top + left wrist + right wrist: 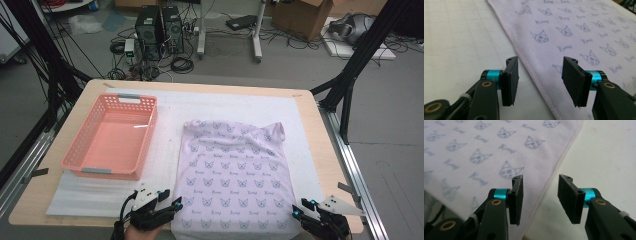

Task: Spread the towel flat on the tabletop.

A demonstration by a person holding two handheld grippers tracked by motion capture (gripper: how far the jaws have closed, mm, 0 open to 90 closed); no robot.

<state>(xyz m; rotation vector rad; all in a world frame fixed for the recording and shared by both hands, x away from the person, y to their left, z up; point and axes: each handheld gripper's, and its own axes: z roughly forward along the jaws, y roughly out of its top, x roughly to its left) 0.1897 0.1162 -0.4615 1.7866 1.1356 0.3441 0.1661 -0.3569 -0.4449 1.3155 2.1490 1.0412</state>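
A pale lilac garment (pixel 235 170) printed with small cat faces lies flat on the white mat, its folded top toward the far side. My left gripper (pixel 169 202) is open at the garment's near left corner; in the left gripper view its jaws straddle the stitched hem (pixel 534 75) with nothing pinched between them (pixel 540 82). My right gripper (pixel 300 209) is open at the near right corner, and in the right gripper view the garment's edge (pixel 554 173) runs between its jaws (pixel 540 197).
An empty pink plastic basket (pixel 80 167) stands on the left half of the table. A white foam mat (pixel 165 145) covers most of the wooden tabletop (pixel 327 165). Beyond the table are computer towers, cables and cardboard boxes on the floor.
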